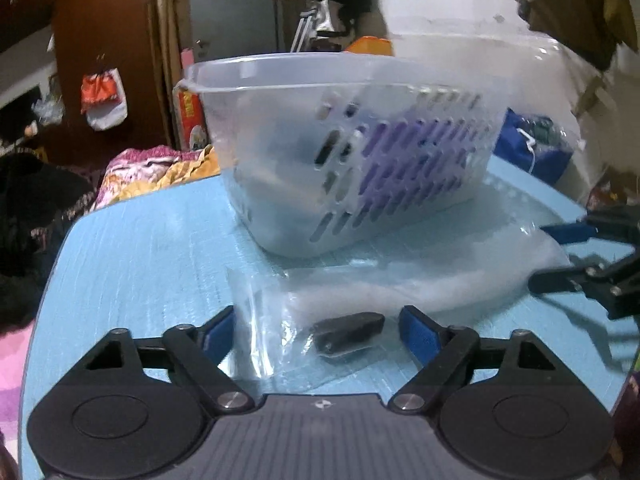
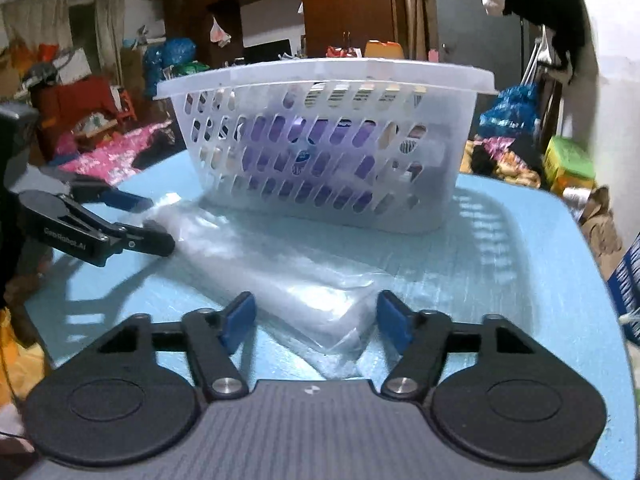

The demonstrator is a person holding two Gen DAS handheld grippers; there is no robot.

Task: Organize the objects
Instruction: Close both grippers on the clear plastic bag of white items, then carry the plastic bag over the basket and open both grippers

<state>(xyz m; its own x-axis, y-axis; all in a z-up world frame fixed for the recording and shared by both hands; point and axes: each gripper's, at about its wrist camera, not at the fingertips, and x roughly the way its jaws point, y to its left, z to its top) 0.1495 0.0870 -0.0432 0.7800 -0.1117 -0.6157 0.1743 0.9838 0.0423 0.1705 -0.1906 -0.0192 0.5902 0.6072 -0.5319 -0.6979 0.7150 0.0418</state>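
Left gripper (image 1: 316, 330) and right gripper (image 2: 316, 320), both low over the blue table (image 1: 140, 248), fingers wide apart, holding nothing, flank a clear plastic bag (image 2: 280, 268) lying before the perforated basket (image 2: 320, 152).

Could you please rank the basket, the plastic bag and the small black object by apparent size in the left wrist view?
1. basket
2. plastic bag, maybe comparable
3. black object
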